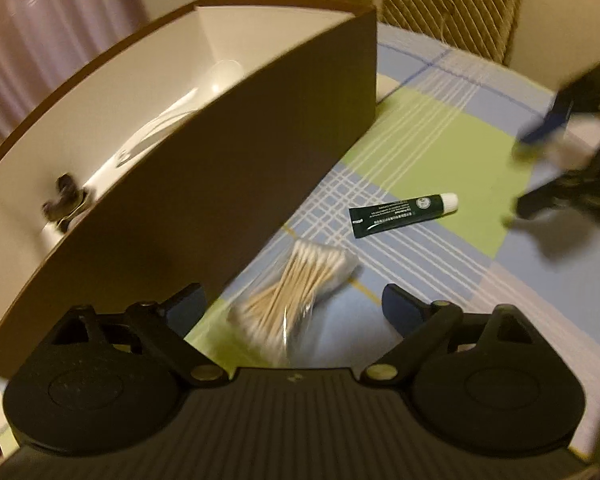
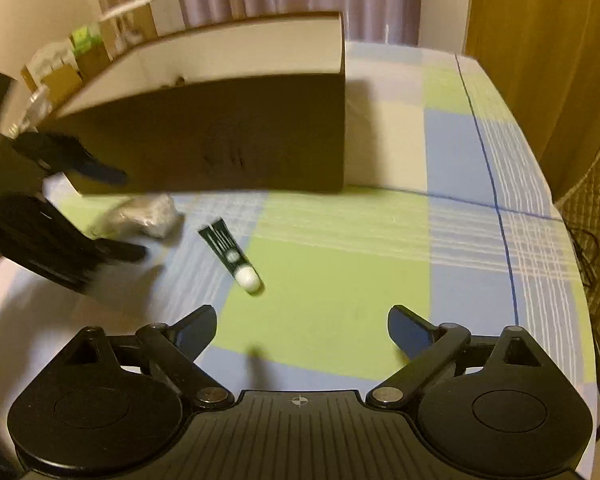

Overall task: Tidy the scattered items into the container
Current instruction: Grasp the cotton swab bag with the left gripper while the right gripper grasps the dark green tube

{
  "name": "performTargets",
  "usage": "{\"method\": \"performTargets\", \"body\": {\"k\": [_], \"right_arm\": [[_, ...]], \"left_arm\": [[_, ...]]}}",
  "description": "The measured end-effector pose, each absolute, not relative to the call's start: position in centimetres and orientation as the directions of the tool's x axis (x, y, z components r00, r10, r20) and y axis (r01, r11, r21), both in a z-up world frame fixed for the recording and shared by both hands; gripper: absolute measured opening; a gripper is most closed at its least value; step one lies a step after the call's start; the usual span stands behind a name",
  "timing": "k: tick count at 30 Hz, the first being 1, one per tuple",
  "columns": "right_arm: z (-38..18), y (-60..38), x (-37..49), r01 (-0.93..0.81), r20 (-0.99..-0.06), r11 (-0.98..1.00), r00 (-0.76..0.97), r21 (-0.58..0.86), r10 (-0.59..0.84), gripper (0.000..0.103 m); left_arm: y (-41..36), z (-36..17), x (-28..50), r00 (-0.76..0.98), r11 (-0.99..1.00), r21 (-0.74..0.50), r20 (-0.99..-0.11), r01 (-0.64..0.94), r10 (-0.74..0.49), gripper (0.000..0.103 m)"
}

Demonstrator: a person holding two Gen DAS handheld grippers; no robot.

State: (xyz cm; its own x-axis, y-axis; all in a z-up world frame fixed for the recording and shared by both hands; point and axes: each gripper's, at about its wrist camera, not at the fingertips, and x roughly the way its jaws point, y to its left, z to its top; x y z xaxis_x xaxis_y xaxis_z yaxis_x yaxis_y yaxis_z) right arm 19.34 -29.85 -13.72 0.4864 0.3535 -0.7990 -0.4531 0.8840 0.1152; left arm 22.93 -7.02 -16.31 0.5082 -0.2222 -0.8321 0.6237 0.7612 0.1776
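Currently the left gripper (image 1: pixel 294 308) has its jaws spread wide and grips nothing; a clear bag of cotton swabs (image 1: pixel 296 288) lies on the cloth between and just beyond its fingertips, untouched as far as the blur allows. At its ten o'clock rises the brown box (image 1: pixel 228 184), the container, with a few pale items and a small dark one already inside. At two o'clock, apart from the bag, a dark green tube (image 1: pixel 404 215) with a white cap lies on the checked tablecloth (image 1: pixel 440 152).

The right gripper (image 2: pixel 302 330) is likewise wide open and empty (nothing sits between its pads). The tube is at its eleven o'clock, a little way ahead; the box stands farther off at twelve.

Judging by this, the step in hand is the left gripper's pick of the swab bag. Next it would need to lower around the bag, close gently on the soft plastic, then lift over the box wall.
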Motion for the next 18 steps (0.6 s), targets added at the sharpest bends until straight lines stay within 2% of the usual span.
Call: {"method": "performTargets", "body": {"k": [2,3,6,8,11,12,14,18], "right_arm": [[-13.6,-30.0,19.5,-0.452,-0.792,0.884,0.492,0.122,0.361,0.097],[-13.6,-29.9,19.6,-0.456,-0.79,0.881,0.49,0.127,0.368,0.097],[-13.8,-29.0,19.7,-0.497,-0.784,0.858,0.477,0.132,0.397,0.097],[-14.0,-28.0,19.8,-0.541,-0.782,0.834,0.47,0.112,0.409,0.097],[-14.4,-25.9,20.0,-0.597,-0.782,0.799,0.468,0.064,0.412,0.096],[-14.5,-25.3,20.1,-0.613,-0.78,0.788,0.465,0.056,0.418,0.085],[-14.9,-24.2,20.7,-0.646,-0.792,0.762,0.438,0.052,0.425,0.071],[-15.9,-22.7,21.4,-0.683,-0.8,0.73,0.427,0.019,0.42,0.071]], "left_arm": [[-7.4,-17.2,23.5,0.497,0.753,0.193,-0.845,0.629,-0.199,0.074],[-7.3,-17.5,23.7,0.492,0.758,0.187,-0.848,0.625,-0.196,0.072],[-6.5,-17.7,24.2,0.469,0.788,0.122,-0.853,0.603,-0.227,0.059],[-6.0,-17.6,24.1,0.461,0.793,0.107,-0.856,0.6,-0.233,0.037],[-5.1,-17.3,23.4,0.436,0.792,0.077,-0.865,0.605,-0.249,0.032],[-4.7,-17.2,23.0,0.431,0.792,0.073,-0.867,0.606,-0.25,0.032],[-3.8,-17.0,22.1,0.422,0.804,0.059,-0.873,0.591,-0.246,0.031],[-1.4,-16.6,20.5,0.401,0.868,0.008,-0.889,0.497,-0.222,0.031]]}}
